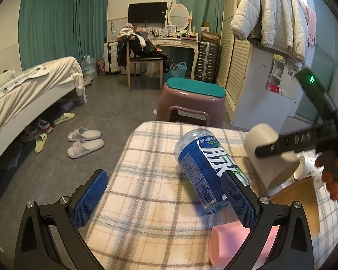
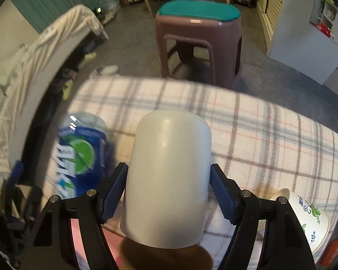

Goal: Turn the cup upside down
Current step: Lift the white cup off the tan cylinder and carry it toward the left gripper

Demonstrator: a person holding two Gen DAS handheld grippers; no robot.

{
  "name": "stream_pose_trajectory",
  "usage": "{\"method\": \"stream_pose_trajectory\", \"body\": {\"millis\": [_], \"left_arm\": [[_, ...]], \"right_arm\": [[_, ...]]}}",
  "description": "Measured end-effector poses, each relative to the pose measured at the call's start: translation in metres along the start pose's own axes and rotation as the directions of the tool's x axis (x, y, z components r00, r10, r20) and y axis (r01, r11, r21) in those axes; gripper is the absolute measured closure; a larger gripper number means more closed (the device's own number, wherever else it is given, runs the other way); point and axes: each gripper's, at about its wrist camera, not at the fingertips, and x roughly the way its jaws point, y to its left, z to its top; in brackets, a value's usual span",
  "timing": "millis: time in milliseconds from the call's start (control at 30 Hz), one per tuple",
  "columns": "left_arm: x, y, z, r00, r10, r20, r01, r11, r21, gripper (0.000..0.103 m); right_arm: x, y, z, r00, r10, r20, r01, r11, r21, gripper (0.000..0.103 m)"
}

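My right gripper (image 2: 168,175) is shut on a plain cream cup (image 2: 169,177), pads on both its sides. The cup is tilted, its closed base up and away, its open mouth low and toward the camera. In the left wrist view the same cup (image 1: 270,157) hangs above the right of the plaid table, with the right gripper's black finger (image 1: 288,144) across it. My left gripper (image 1: 166,193) is open and empty over the table's near left part.
A blue-labelled bottle (image 1: 205,171) lies on the plaid tablecloth (image 1: 146,202). A floral paper cup (image 2: 308,216) lies at the right, over a brown mat (image 1: 302,202). A pink box (image 1: 234,240) sits near the front. A purple stool (image 1: 191,105) stands beyond the table.
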Motion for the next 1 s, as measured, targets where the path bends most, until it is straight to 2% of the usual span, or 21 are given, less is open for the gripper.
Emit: {"method": "stream_pose_trajectory", "body": {"millis": [233, 367, 533, 700, 800, 900, 1000], "left_arm": [[-0.04, -0.01, 0.007, 0.998, 0.001, 0.056, -0.002, 1.0, 0.012, 0.0], [-0.066, -0.02, 0.009, 0.996, -0.016, 0.084, 0.014, 1.0, 0.023, 0.0], [-0.098, -0.036, 0.0, 0.993, -0.047, 0.105, 0.044, 0.998, 0.036, 0.0], [-0.119, -0.05, -0.014, 0.993, -0.067, 0.1, 0.063, 0.997, 0.043, 0.0], [-0.126, -0.059, -0.024, 0.993, -0.07, 0.094, 0.065, 0.997, 0.051, 0.0], [-0.131, -0.069, -0.04, 0.994, -0.07, 0.082, 0.065, 0.996, 0.058, 0.0], [-0.129, -0.076, -0.054, 0.996, -0.067, 0.051, 0.063, 0.996, 0.066, 0.0]], "right_arm": [[-0.099, 0.015, -0.004, 0.981, 0.011, 0.192, -0.007, 1.0, -0.022, 0.03], [-0.142, 0.011, -0.031, 0.972, 0.004, 0.233, -0.001, 1.0, -0.017, 0.03], [-0.169, -0.006, -0.086, 0.975, -0.035, 0.221, 0.031, 0.999, 0.022, 0.03], [-0.165, -0.031, -0.147, 0.983, -0.056, 0.175, 0.042, 0.996, 0.085, 0.03], [-0.153, -0.043, -0.177, 0.987, -0.044, 0.155, 0.025, 0.992, 0.122, 0.03], [-0.134, -0.054, -0.208, 0.989, -0.061, 0.135, 0.042, 0.989, 0.143, 0.03], [-0.12, -0.056, -0.222, 0.991, -0.057, 0.122, 0.039, 0.988, 0.147, 0.03]]}}
